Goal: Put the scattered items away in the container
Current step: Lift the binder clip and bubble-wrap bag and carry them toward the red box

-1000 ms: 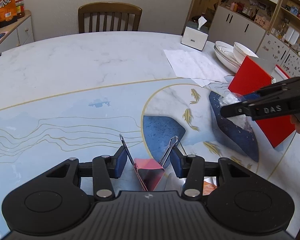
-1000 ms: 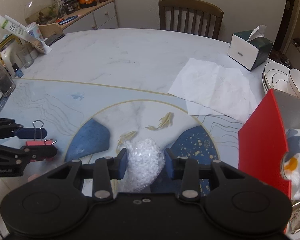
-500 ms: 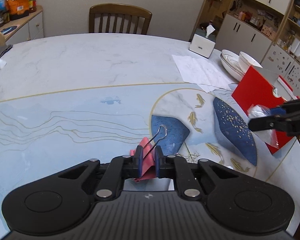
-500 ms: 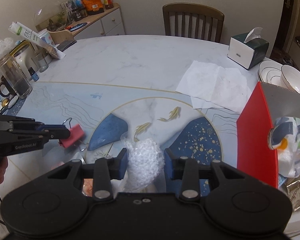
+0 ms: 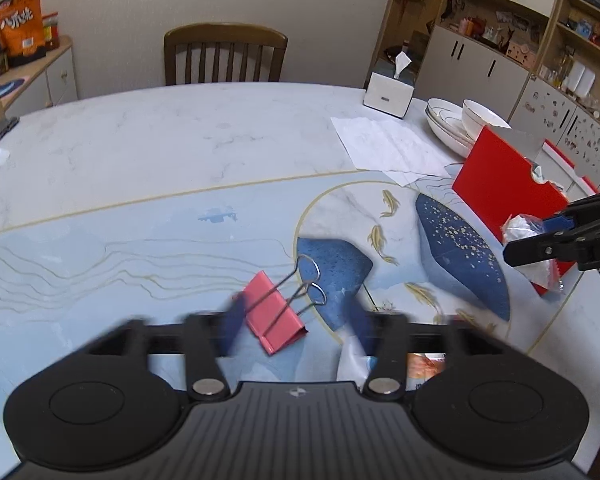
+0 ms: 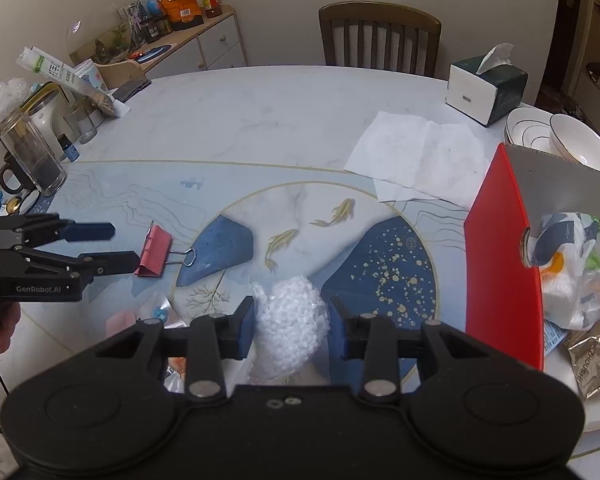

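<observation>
Left hand-held gripper (image 5: 296, 322) just sprung open, jaws wide either side of the pink clip (image 5: 274, 322), clip loose and not pinched, probably a slipped grab. Right hand-held gripper (image 6: 292, 326) clamped on the foam bag (image 6: 294, 330), raised beside the red box (image 6: 500, 272), likely for dropping in. Inside: a crumpled printed bag (image 6: 568, 264) and wrappers. Beyond on the tabletop (image 6: 260, 120), papers, bowls, tissues.
</observation>
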Action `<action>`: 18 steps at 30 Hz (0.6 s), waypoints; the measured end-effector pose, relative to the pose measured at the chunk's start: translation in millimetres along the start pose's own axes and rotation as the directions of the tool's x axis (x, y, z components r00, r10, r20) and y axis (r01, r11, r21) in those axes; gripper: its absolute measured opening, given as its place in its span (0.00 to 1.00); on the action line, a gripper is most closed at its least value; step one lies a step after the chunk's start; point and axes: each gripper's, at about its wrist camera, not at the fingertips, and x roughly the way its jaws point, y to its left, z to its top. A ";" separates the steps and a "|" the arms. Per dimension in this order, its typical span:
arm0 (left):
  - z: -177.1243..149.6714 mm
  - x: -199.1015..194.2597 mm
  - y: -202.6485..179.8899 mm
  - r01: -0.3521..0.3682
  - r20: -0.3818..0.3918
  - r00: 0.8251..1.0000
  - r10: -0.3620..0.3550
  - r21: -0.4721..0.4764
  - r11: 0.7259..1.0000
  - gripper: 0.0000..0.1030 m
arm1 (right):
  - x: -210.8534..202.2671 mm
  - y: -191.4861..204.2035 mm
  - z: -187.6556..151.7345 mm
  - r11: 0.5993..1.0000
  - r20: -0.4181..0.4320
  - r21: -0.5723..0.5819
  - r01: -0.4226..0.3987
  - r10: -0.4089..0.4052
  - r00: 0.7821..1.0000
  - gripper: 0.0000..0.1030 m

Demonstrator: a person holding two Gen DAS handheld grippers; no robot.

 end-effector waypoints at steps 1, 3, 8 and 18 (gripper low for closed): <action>0.1 0.9 -0.9 -0.007 0.013 1.000 0.007 0.011 1.000 0.71 | -0.3 0.1 -0.6 1.000 -0.001 0.002 -0.001 0.001 1.000 0.35; 2.2 9.0 -0.7 -0.014 0.002 1.000 0.014 0.029 0.999 0.71 | -0.9 0.5 -2.0 1.000 -0.003 0.002 0.002 -0.002 1.000 0.35; 5.9 35.7 10.8 -0.050 -0.048 0.998 0.047 -0.052 0.997 0.71 | 0.6 0.7 -5.7 1.000 -0.012 0.006 0.009 -0.009 1.000 0.35; 3.7 53.4 10.7 -0.117 -0.076 0.991 0.110 -0.098 0.988 0.64 | 5.9 -3.1 -9.7 1.000 -0.025 0.022 0.017 -0.016 1.000 0.35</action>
